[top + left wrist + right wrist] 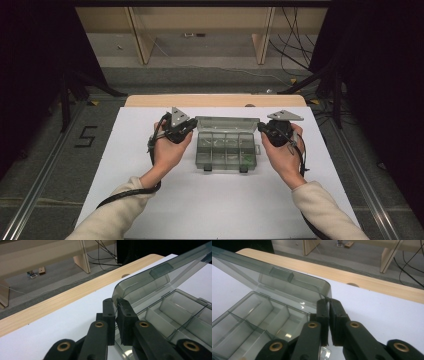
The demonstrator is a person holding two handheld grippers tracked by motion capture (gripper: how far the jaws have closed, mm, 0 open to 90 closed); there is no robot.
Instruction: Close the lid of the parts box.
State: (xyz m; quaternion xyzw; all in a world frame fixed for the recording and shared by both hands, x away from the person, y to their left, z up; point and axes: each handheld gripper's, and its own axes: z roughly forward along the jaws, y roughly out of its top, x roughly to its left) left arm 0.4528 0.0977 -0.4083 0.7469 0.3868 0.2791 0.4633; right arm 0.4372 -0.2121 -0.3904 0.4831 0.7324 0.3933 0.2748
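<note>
I am watching from far a smoky grey transparent plastic organiser box (225, 150) that is lying in the middle of the white table cover (200, 200), between my two hands. Its clear hinged lid (226, 123) is standing raised at the 12 o'clock side of the box, tilted back toward the bare wooden table edge (215, 100). The left gripper (181, 131) is sitting at about 10 o'clock from the box, and in the left gripper view its two black jaws are pressing together on the rounded left corner of the lid (150, 282), so it is pinching this thin plastic edge. The right gripper (268, 132) is sitting at about 2 o'clock from the box; in the right gripper view its jaws are standing nearly together with the right corner of the lid (294, 285) caught between them, and they are gripping it in the same way. The box tray is showing several small compartments divided by thin walls, and one small green thing (246, 159) is lying in a compartment at about 4 o'clock inside the tray; I cannot tell what it is. Two dark latches (225, 169) are sticking out at the 6 o'clock side of the box.
</note>
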